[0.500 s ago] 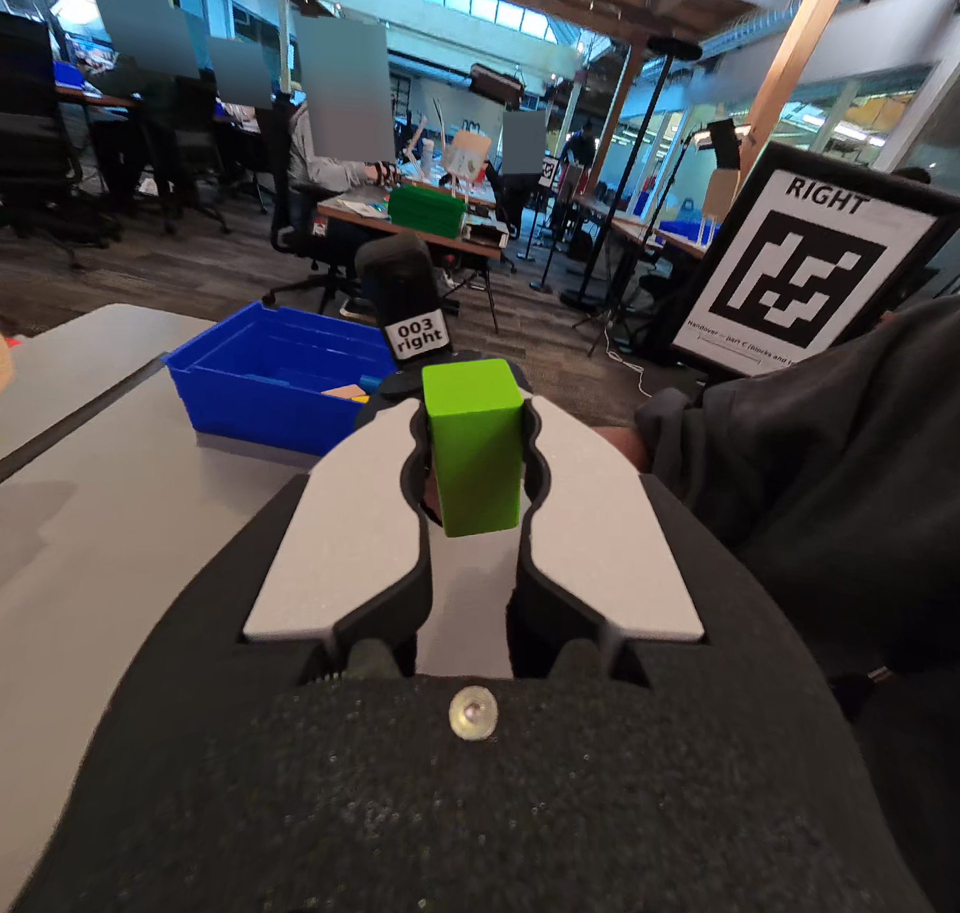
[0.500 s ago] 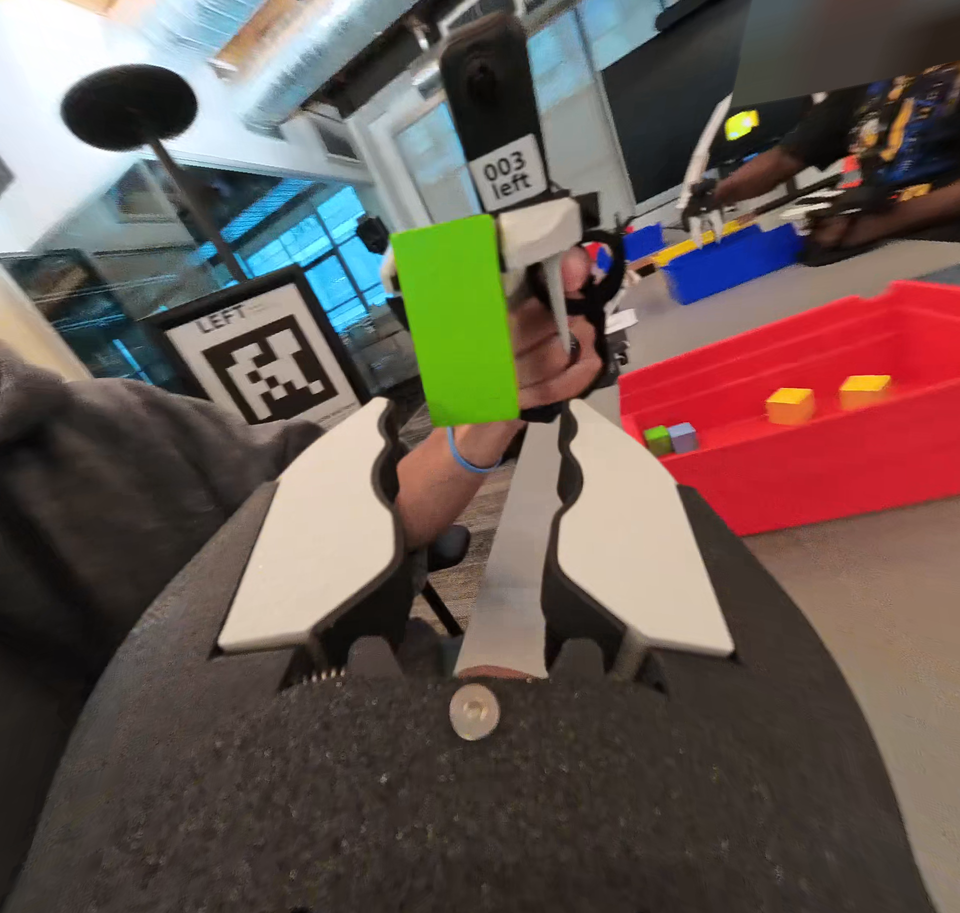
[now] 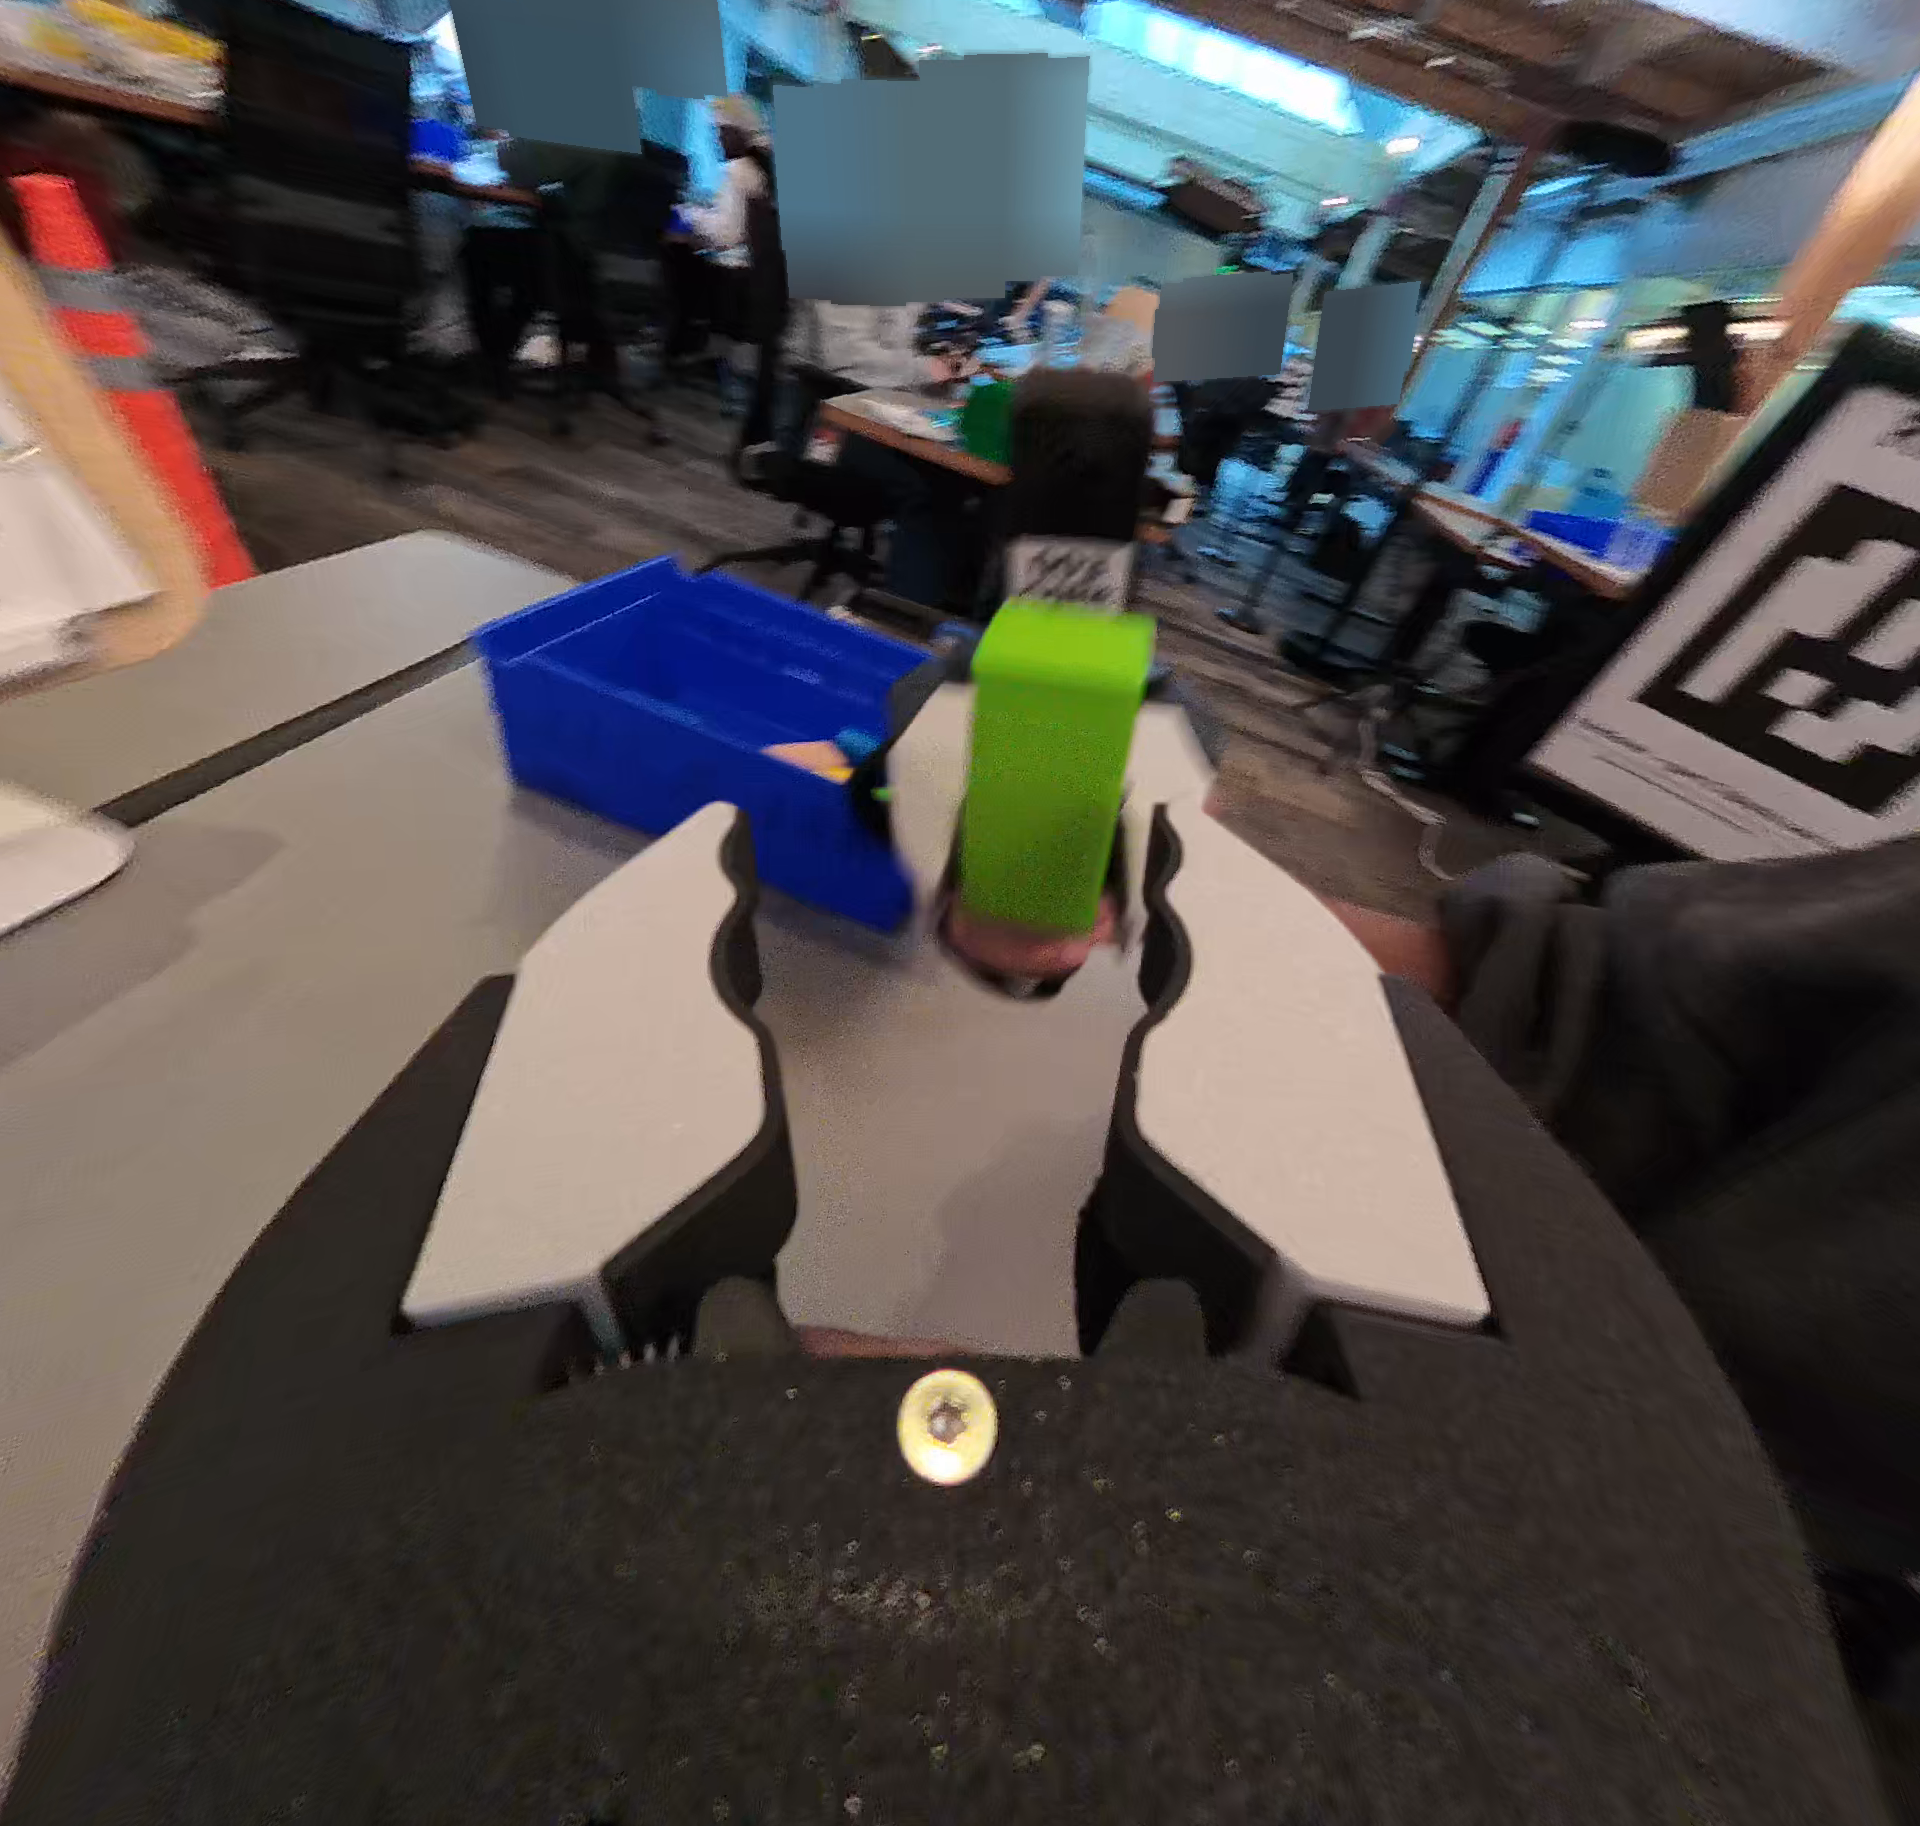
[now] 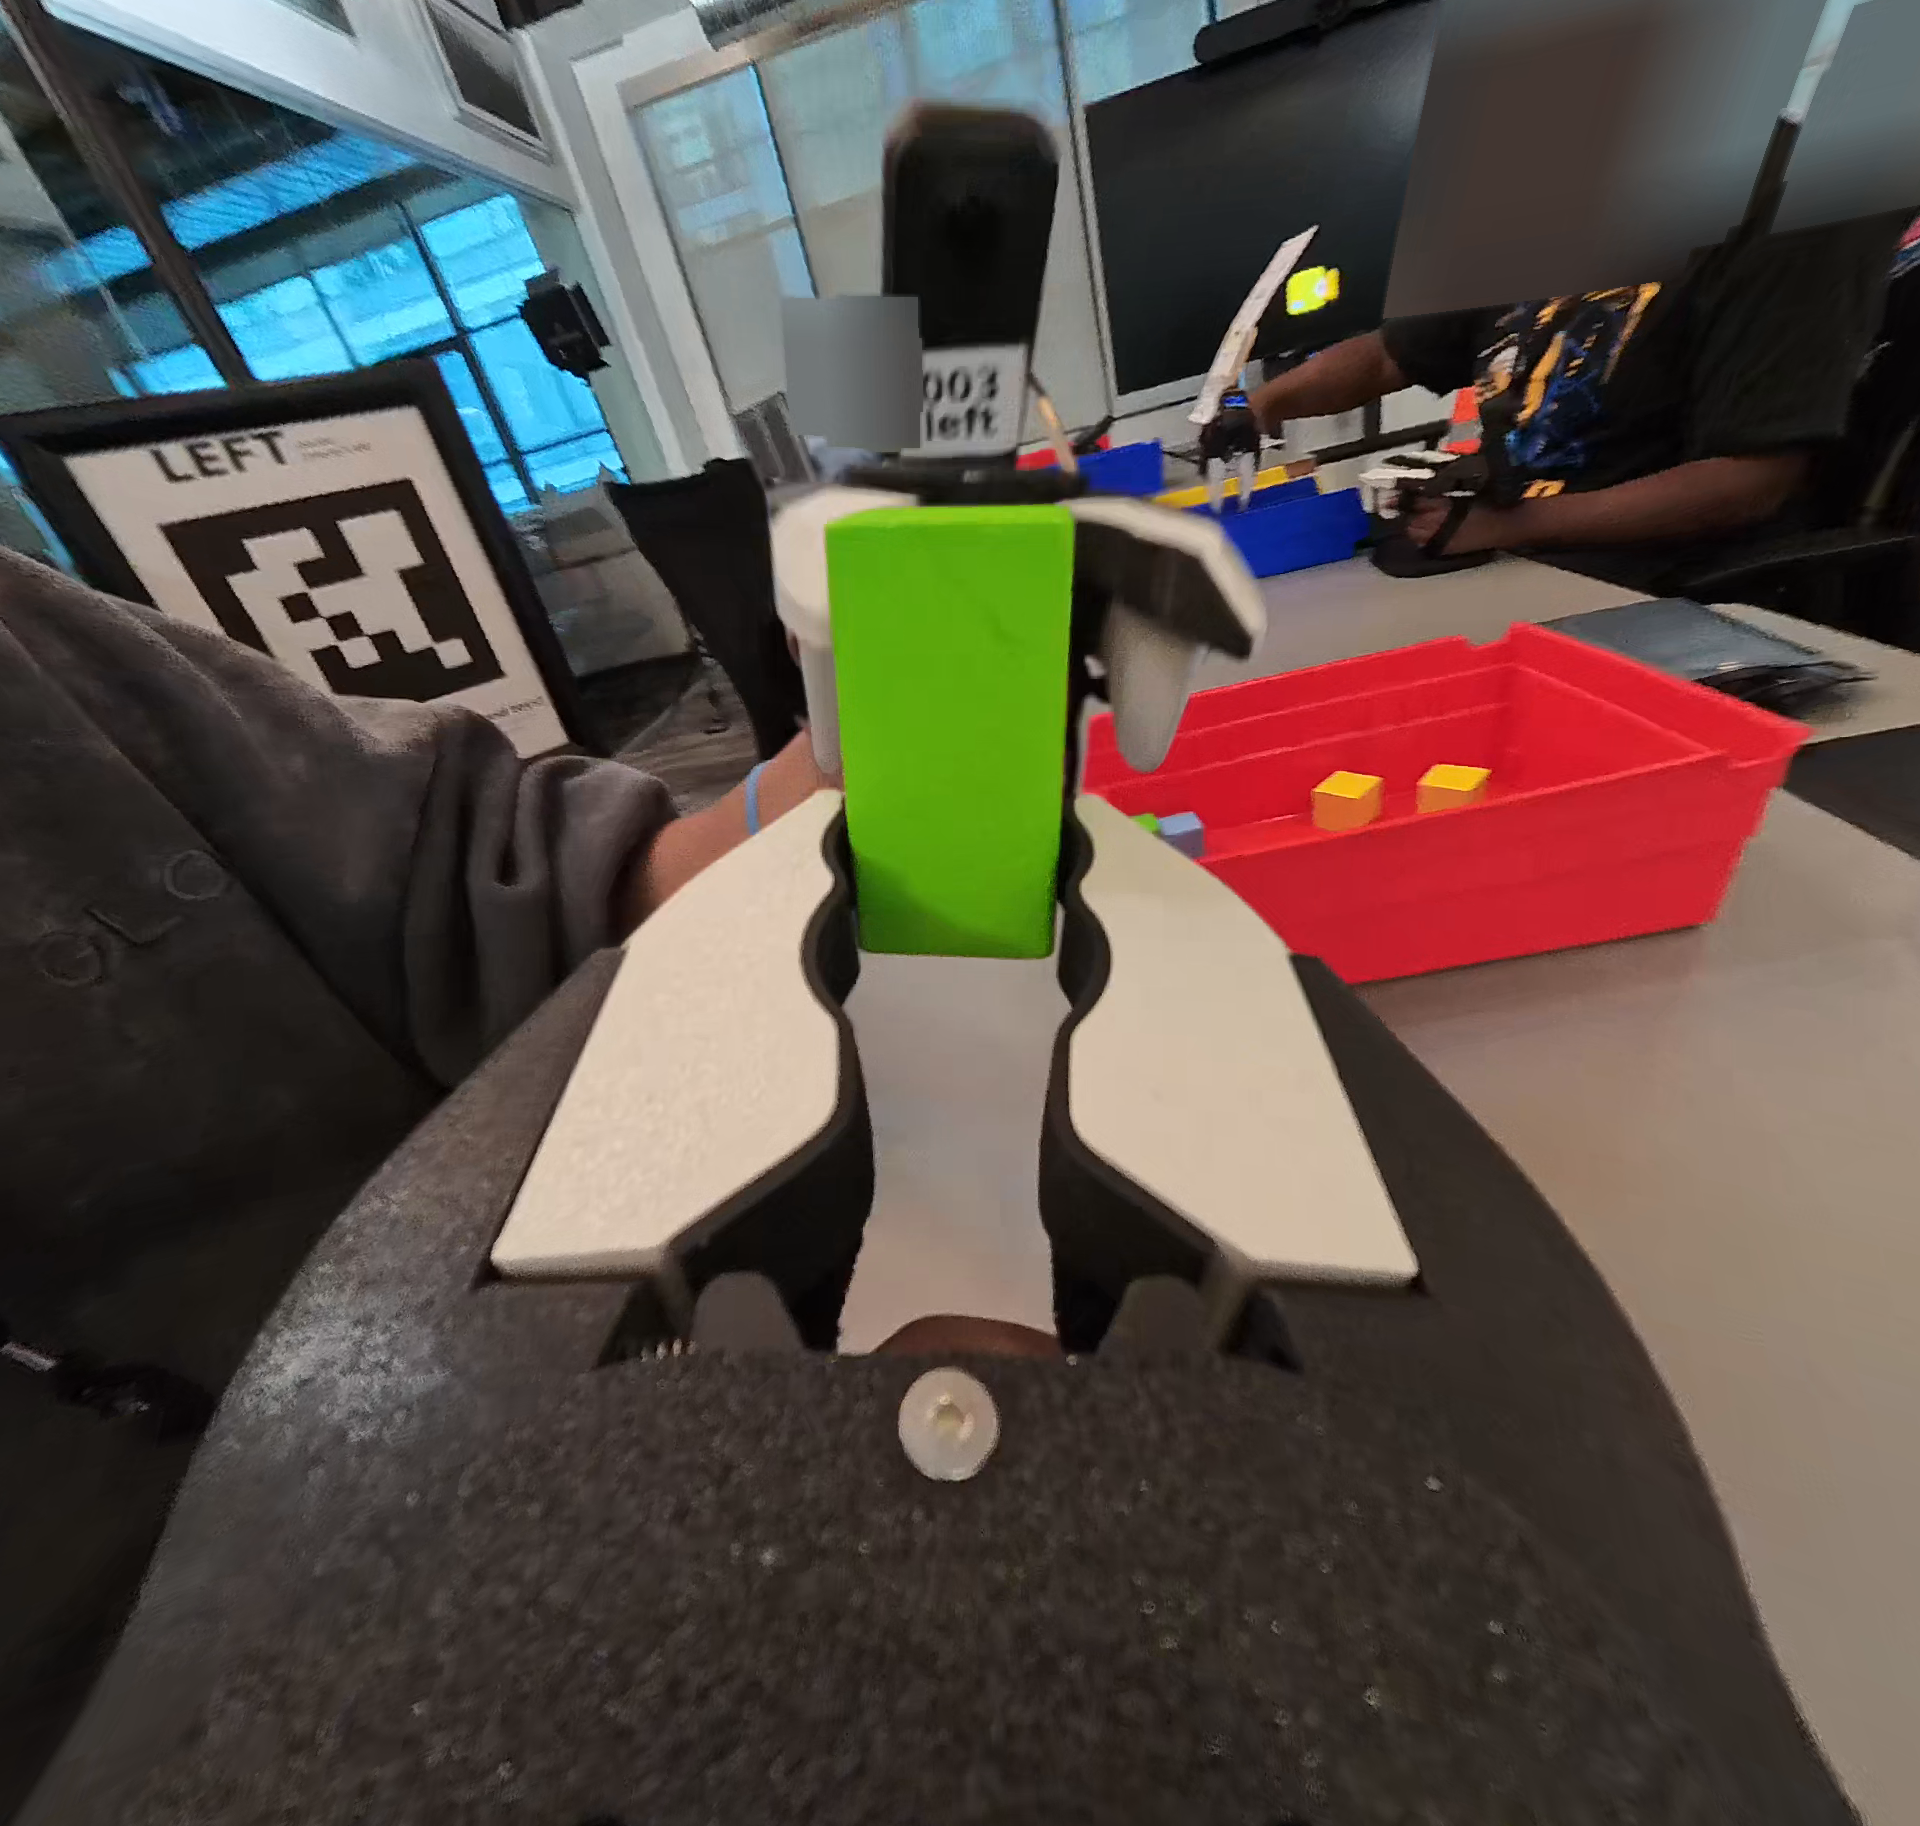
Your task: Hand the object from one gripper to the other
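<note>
I have the right gripper (image 4: pixel 954 841) pinching the green block's (image 4: pixel 951 727) lower end so it can take over; my left gripper (image 3: pixel 940 831) stands spread beside the block, letting go.

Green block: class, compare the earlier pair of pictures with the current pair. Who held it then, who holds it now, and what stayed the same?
The left gripper opened and let go of the green block. The right gripper moved in and closed on its lower end. The block stays upright; the red bin and blue bin rest where they were.
</note>
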Demonstrator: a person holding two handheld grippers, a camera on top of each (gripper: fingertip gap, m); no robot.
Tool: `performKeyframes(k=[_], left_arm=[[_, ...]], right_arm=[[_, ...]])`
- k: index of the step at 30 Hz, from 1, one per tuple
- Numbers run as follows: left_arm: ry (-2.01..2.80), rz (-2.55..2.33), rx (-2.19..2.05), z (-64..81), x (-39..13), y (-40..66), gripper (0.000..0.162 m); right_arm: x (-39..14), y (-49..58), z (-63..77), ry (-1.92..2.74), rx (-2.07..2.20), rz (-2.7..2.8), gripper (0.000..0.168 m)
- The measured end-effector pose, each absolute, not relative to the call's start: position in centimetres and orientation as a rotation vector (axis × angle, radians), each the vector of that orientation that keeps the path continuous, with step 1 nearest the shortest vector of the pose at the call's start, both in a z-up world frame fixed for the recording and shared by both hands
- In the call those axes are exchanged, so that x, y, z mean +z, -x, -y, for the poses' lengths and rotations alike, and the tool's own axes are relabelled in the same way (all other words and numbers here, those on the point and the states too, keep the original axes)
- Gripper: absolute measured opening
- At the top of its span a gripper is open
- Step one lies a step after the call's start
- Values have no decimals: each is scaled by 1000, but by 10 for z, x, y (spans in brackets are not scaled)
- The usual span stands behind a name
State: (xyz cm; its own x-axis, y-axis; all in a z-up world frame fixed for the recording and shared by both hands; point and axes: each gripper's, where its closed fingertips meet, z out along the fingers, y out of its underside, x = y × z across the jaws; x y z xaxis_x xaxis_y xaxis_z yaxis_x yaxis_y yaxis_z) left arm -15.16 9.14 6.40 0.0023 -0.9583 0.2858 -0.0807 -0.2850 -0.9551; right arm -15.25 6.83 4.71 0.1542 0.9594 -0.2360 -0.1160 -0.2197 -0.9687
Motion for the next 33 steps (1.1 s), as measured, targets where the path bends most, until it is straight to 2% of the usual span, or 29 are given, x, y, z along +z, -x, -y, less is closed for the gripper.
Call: performKeyframes(k=[2, 7, 9, 12, 14, 19, 21, 26, 33], left_arm=[[1589, -1043, -1268, -98, 33, 167, 75], [1770, -782, -1160, -79, -72, 222, 57], [1846, -668, -1239, -71, -95, 235, 54], [1851, -587, -1425, -64, -89, 236, 55], [1858, -611, -1381, -65, -94, 237, 55], [1858, -677, -1280, -63, -94, 237, 54], [1834, -683, -1309, -60, -86, 233, 54], [1857, -758, -1301, -53, -96, 225, 54], [1863, -787, -1334, -50, -97, 226, 54]], right_arm=[[58, 129, -71, 1387, 1202, 870, 36], [81, 6, -109, 1552, 802, 557, 35], [76, -60, -126, 1640, 601, 382, 35], [47, -150, -144, 1812, 418, 83, 36], [17, -194, -154, 1943, 316, -60, 36], [-103, -259, -170, 2465, 21, -268, 36], [-136, -268, -172, 2662, -59, -246, 36], [-163, -284, -167, 2998, -293, -47, 36], [-162, -281, -163, 3175, -346, 321, 35]])
